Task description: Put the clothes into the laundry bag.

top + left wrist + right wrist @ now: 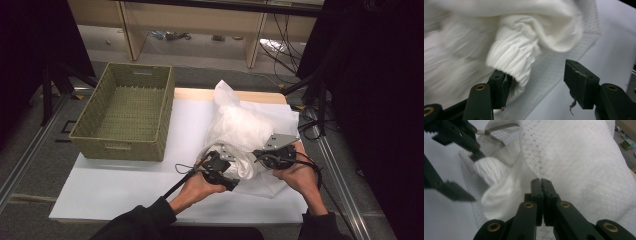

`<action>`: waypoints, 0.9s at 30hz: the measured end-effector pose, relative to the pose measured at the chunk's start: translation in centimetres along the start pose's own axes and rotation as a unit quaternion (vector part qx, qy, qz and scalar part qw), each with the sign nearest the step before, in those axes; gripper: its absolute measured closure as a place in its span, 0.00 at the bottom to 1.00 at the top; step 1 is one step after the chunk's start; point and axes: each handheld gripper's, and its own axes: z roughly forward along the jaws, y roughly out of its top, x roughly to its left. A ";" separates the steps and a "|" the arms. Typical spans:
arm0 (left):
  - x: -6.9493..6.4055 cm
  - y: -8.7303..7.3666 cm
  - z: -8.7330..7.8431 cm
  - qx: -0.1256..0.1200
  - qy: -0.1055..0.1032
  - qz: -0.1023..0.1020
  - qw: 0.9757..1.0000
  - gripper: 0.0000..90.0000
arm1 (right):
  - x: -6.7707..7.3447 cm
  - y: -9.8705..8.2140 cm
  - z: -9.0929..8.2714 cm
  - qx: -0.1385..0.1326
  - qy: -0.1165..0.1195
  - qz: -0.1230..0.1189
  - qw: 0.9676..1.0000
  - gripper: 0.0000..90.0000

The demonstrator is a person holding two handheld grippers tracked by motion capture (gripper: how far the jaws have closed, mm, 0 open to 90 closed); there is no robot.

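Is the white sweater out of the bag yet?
Not yet. One ribbed cuff pokes out of the mesh bag. The right gripper pinches the bag's edge; the left gripper is open at the cuff. Most of the sweater is inside, and the basket holds nothing.

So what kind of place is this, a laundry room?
More likely a lab or recording workspace: a table under a white sheet, black curtains at the sides, loose cables on the floor, and a green woven basket beside a white mesh laundry bag.
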 end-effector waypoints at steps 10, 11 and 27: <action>1.4 2.3 4.6 -0.070 0.055 -0.047 0.995 0.84 | 0.2 -0.1 0.3 0.006 0.007 -0.003 1.000 1.00; 1.9 2.3 4.5 -0.060 0.061 -0.028 0.996 0.88 | 0.2 -0.1 0.3 0.005 0.009 -0.004 1.000 1.00; 4.9 3.5 5.1 -0.099 0.155 -0.010 0.983 0.82 | 0.2 0.2 1.2 0.007 0.011 -0.001 1.000 1.00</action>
